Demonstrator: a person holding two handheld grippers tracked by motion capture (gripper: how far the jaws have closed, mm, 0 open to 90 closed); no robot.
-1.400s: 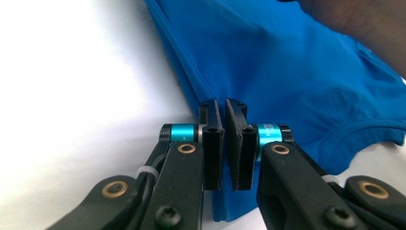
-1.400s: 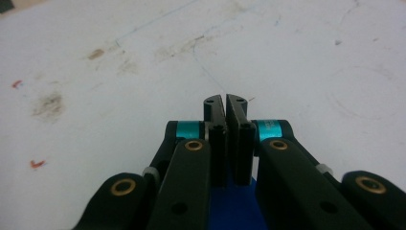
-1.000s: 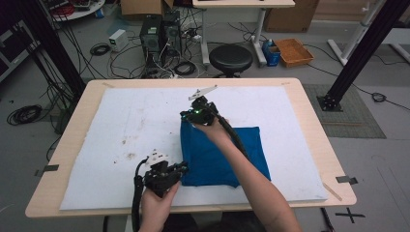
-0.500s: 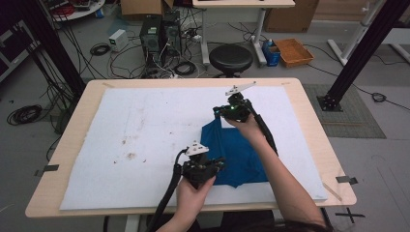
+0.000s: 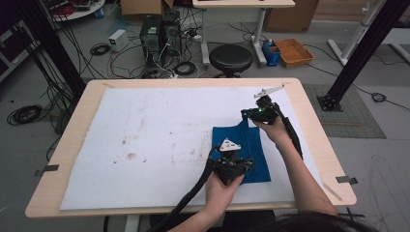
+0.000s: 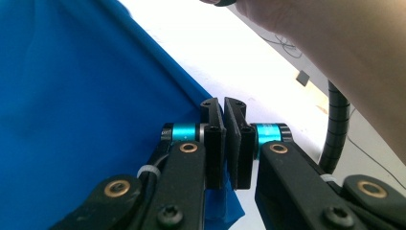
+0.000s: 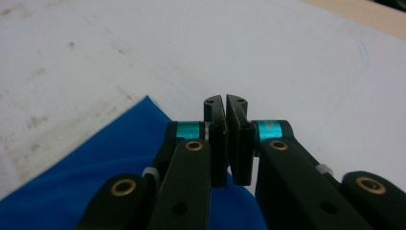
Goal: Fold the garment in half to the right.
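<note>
A blue cloth (image 5: pixel 240 142) lies bunched on the white mat (image 5: pixel 145 121), right of the table's middle. My left gripper (image 5: pixel 243 165) is at the cloth's near edge, jaws shut on the fabric. In the left gripper view the cloth (image 6: pixel 86 96) spreads to the left and runs in between the closed jaws of the left gripper (image 6: pixel 224 103). My right gripper (image 5: pixel 245 115) holds the cloth's far corner. In the right gripper view its jaws (image 7: pixel 225 99) are closed, with the blue cloth (image 7: pixel 95 163) pinched low between them.
The mat has brown stains (image 5: pixel 128 154) left of centre. The wooden table edge (image 5: pixel 316 145) is close on the right, with tape (image 5: pixel 345 179) at the corner. A black stool (image 5: pixel 232 58), computers and cables stand on the floor beyond the table.
Both grippers have moved to the right across the mat, dragging the blue cloth with them. The cloth now looks narrower and lies nearer the right edge.
</note>
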